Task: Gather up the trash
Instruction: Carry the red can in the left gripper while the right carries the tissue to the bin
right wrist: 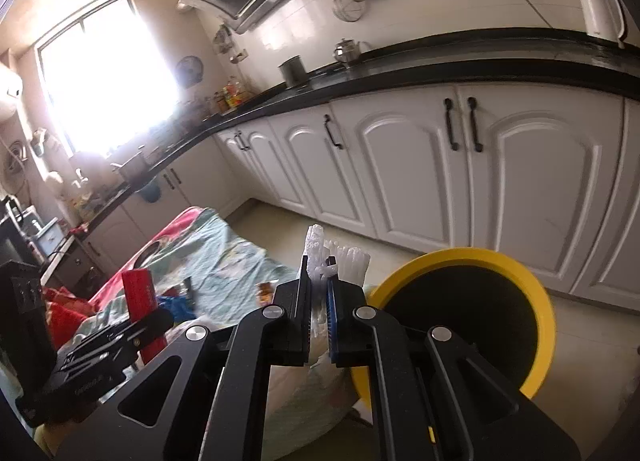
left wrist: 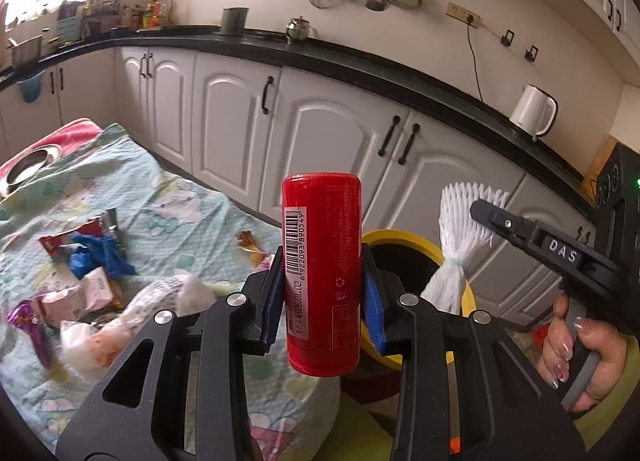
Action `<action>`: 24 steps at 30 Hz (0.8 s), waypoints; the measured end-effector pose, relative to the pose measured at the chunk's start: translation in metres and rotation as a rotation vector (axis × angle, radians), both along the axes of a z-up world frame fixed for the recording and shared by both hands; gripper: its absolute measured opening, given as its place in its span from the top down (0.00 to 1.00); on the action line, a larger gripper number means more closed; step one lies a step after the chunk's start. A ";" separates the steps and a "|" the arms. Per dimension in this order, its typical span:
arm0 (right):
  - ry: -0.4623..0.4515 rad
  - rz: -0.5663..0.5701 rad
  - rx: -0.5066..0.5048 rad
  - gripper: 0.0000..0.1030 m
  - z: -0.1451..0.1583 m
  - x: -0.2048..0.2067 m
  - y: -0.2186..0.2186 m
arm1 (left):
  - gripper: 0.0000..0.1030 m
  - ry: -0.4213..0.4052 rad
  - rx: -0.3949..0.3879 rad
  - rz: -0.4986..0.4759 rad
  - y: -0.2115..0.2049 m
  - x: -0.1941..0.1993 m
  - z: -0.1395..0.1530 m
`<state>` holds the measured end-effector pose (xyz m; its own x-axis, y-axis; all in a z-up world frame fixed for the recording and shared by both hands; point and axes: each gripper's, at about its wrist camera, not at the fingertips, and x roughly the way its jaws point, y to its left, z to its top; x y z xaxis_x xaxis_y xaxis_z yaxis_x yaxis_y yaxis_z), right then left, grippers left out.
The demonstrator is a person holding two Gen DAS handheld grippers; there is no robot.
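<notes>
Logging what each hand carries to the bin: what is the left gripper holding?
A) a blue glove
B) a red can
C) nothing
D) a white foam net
B: the left gripper is shut on the upright red can, while the white foam net sits in the right gripper near the yellow-rimmed bin.

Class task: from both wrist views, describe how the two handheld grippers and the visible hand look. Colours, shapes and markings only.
Both the left gripper and right gripper are matte black linkages with silver rivets, each with one black and one blue ribbed pad. The right one reads "DAS". The person's right hand has decorated nails and a yellow-green sleeve.
</notes>
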<state>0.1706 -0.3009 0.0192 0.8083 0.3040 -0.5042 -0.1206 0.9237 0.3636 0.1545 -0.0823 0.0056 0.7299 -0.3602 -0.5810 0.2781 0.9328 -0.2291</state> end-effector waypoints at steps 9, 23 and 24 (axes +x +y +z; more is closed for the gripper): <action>0.012 -0.077 -0.054 0.94 -0.006 0.007 -0.019 | 0.73 0.003 0.021 -0.071 -0.035 0.009 -0.009; 0.080 -0.173 -0.138 0.94 -0.027 0.025 -0.052 | 0.73 0.044 0.049 -0.167 -0.083 0.027 -0.029; 0.082 -0.177 -0.143 0.94 -0.027 0.025 -0.053 | 0.73 0.050 0.051 -0.174 -0.086 0.028 -0.032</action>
<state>0.1958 -0.3544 -0.0079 0.7972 0.0820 -0.5982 0.0723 0.9707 0.2293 0.1826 -0.1688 -0.0262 0.6292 -0.4472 -0.6357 0.4254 0.8827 -0.1998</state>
